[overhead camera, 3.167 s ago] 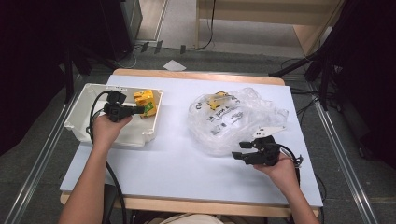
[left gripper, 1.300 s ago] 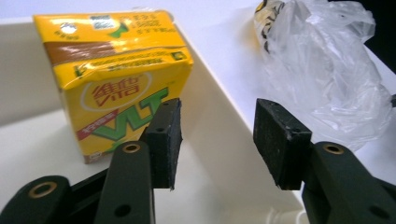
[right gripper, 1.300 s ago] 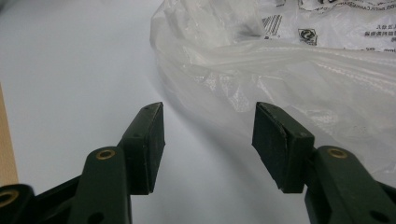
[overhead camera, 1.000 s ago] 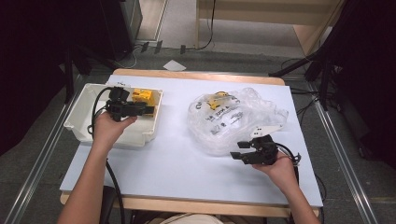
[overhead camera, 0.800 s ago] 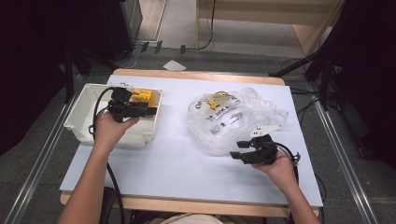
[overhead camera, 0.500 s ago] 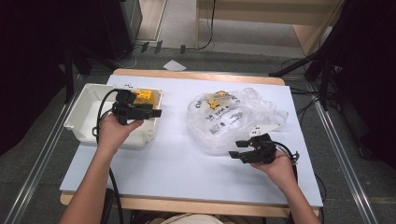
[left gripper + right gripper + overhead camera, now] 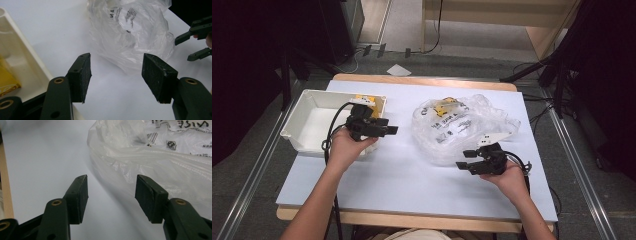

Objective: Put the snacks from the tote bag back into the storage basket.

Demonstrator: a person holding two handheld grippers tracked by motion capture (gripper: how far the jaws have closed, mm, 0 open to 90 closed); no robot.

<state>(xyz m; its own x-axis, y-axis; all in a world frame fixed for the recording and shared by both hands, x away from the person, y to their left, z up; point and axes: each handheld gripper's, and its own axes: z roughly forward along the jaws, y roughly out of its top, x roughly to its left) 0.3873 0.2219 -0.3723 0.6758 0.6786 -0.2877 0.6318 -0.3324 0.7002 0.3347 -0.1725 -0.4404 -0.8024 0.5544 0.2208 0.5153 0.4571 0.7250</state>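
A crumpled clear plastic bag [image 7: 462, 125] with black print lies on the white table [image 7: 402, 175], with a yellow item [image 7: 444, 106] inside it at the far end. A yellow packet [image 7: 364, 100] lies in the far right corner of a white bin [image 7: 299, 132]. My left gripper [image 7: 388, 126] is open and empty just past the bin's right rim, pointing at the bag. In the left gripper view the left gripper [image 7: 116, 75] faces the bag [image 7: 130, 32]. My right gripper [image 7: 464, 160] is open at the bag's near edge, nothing between its pads [image 7: 77, 197].
The bin's cream wall [image 7: 15, 57] and the yellow packet [image 7: 6, 80] sit at the left of the left gripper view, and the right gripper [image 7: 192, 47] at its right edge. The table's wooden edge [image 7: 5, 182] runs along the left of the right gripper view.
My left gripper has moved right, from above the bin and the yellow packet to past the bin's right rim. The packet stays in the bin. The right gripper has kept still.
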